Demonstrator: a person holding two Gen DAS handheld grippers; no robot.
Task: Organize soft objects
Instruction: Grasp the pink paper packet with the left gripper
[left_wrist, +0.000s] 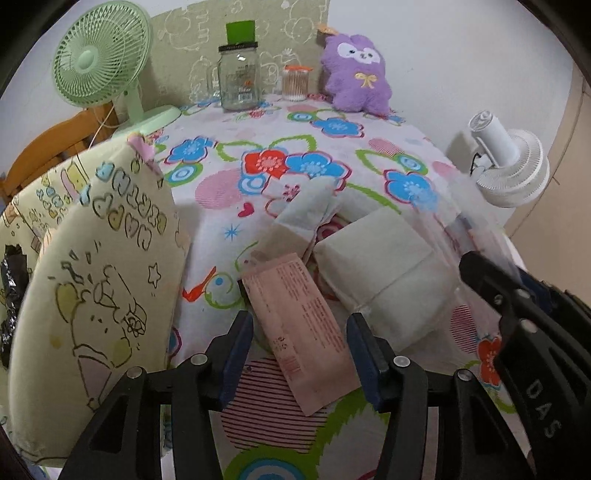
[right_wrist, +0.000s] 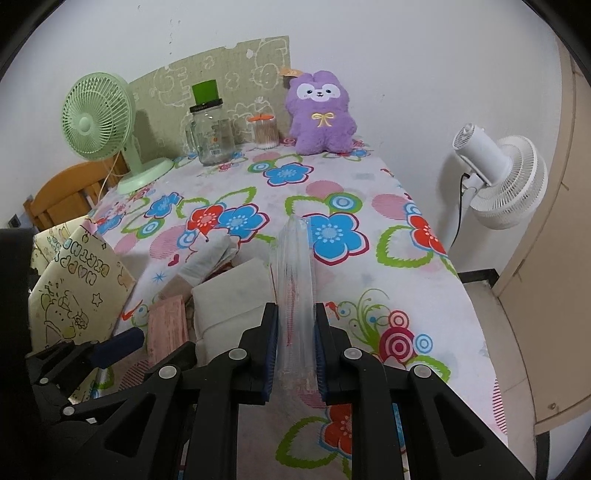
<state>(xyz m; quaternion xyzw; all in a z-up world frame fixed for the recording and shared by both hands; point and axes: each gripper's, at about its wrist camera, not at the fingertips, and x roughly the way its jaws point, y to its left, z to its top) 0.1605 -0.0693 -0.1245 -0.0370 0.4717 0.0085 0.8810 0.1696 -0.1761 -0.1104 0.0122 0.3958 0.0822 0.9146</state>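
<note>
My right gripper (right_wrist: 295, 332) is shut on a clear plastic bag (right_wrist: 295, 273), held edge-up above the floral tablecloth (right_wrist: 369, 258); the bag also shows in the left wrist view (left_wrist: 439, 225). My left gripper (left_wrist: 301, 332) is open, its jaws on either side of a pink packet (left_wrist: 299, 325) lying on the cloth. A white folded pad (left_wrist: 384, 266) lies right of the packet. Another wrapped pad (left_wrist: 303, 218) lies behind. A yellow printed cloth bag (left_wrist: 92, 266) stands at the left. The right gripper's body (left_wrist: 524, 332) shows at the right.
At the back stand a green desk fan (left_wrist: 99, 59), a glass jar (left_wrist: 238, 81), a cotton swab jar (left_wrist: 295, 83) and a purple plush toy (left_wrist: 356, 74). A white fan (right_wrist: 495, 173) stands off the table's right edge. A wooden chair (left_wrist: 48, 147) is at the left.
</note>
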